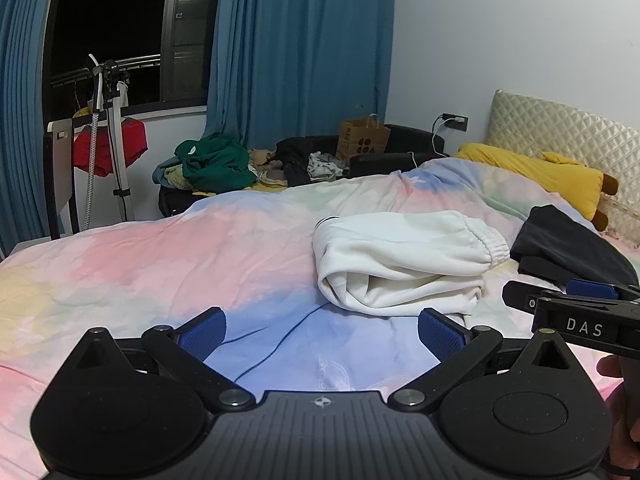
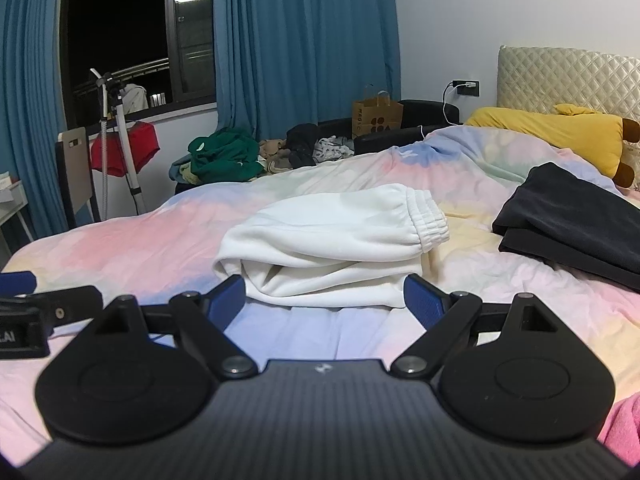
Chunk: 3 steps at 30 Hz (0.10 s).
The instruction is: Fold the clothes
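A folded white sweatshirt (image 1: 404, 260) (image 2: 332, 240) lies on the pastel bedspread (image 1: 180, 256) (image 2: 120, 240), one ribbed cuff on top at its right. My left gripper (image 1: 322, 334) is open, low over the bed just in front of the garment, nothing between its blue pads (image 1: 202, 336). My right gripper (image 2: 325, 300) is open too, its tips at the near edge of the sweatshirt. A folded black garment (image 1: 568, 248) (image 2: 572, 216) lies to the right. Each gripper shows at the side of the other's view.
A yellow plush pillow (image 2: 556, 132) rests by the quilted headboard (image 1: 560, 128). Beyond the bed, a pile of unfolded clothes (image 1: 216, 164) (image 2: 224, 156) and a paper bag (image 2: 376, 118) sit on a black bench. A steamer stand (image 1: 108, 140) and chair stand left.
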{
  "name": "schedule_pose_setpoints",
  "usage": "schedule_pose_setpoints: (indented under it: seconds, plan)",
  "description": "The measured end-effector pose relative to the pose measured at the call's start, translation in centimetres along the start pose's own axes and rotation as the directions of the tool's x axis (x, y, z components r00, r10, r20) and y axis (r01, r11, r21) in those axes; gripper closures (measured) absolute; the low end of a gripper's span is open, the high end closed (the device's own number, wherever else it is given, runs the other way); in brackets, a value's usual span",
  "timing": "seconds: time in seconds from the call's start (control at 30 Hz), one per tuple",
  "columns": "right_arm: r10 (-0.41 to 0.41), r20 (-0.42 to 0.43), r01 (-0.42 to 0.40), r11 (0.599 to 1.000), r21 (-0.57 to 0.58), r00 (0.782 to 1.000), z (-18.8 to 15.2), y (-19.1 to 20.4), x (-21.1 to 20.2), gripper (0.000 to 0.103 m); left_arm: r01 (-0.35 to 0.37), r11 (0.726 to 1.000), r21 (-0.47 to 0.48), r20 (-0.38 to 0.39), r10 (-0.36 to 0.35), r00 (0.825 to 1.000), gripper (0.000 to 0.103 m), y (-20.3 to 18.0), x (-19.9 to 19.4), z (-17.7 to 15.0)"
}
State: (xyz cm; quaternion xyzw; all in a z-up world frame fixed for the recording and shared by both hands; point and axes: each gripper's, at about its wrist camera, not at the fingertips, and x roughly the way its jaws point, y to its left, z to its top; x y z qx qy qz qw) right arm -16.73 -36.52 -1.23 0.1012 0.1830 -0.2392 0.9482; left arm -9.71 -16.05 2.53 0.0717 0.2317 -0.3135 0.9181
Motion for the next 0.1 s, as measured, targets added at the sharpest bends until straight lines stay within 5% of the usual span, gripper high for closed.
schedule_pose_setpoints:
  seconds: [0.1]
  plan:
    - [0.0,-0.004,0.0,1.0,0.004,1.0,0.04,-0.02,0.04,0.016,0.001,1.0,0.003,0.0,-0.001,1.0,0.0,-0.02,-0.01,0.04]
